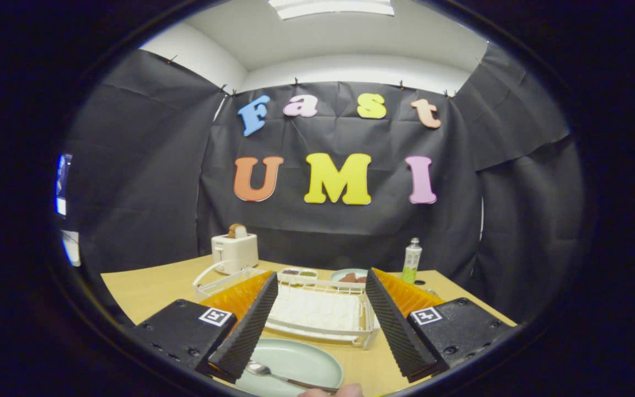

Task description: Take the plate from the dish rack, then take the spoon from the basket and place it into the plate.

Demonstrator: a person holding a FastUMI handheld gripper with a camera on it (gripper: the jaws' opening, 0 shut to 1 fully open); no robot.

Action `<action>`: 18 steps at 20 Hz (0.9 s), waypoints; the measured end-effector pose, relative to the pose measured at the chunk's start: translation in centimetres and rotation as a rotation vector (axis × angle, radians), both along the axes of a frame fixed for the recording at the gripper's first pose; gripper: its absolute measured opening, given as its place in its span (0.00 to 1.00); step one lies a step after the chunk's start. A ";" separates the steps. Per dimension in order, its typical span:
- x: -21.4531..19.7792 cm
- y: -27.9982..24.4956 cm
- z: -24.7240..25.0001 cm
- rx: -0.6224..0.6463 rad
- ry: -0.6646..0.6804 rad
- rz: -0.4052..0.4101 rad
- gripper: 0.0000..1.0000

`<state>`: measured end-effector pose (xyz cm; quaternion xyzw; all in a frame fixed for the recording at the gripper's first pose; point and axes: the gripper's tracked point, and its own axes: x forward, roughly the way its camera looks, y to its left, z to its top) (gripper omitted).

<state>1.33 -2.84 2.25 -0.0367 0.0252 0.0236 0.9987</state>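
A pale green plate (295, 361) lies on the wooden table (152, 289), low between my fingers and nearer the left one. A metal spoon (273, 374) rests in the plate, bowl toward the left finger, handle running right. My gripper (322, 284) is open, held above the plate, with nothing between its fingers. Beyond the plate, between the fingers, stands the white dish rack (317, 314). A white basket (221, 278) sits just left of the rack, partly hidden by the left finger.
A white toaster (235, 249) with a slice of bread stands at the back left. A small divided dish (298, 273), a second plate with food (349, 275) and a green bottle (412, 259) stand behind the rack. A fingertip (331, 391) shows by the spoon handle.
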 end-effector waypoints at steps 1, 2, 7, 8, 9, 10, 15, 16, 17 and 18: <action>-0.2 0.0 1.1 -0.013 -0.026 -0.012 1.00; -0.6 0.0 2.1 -0.024 -0.052 -0.026 1.00; -2.9 1.2 5.5 0.046 -0.139 -0.046 1.00; -3.3 1.5 5.4 0.055 -0.142 -0.047 1.00; -3.6 2.1 5.3 0.065 -0.137 -0.042 1.00; -3.9 2.8 5.0 0.077 -0.130 -0.030 1.00; -4.1 6.1 3.2 0.131 -0.076 0.040 1.00; -3.9 5.9 3.1 0.133 -0.064 0.037 1.00; -3.7 5.8 3.3 0.129 -0.065 0.031 1.00; -3.6 5.9 3.4 0.123 -0.068 0.026 1.00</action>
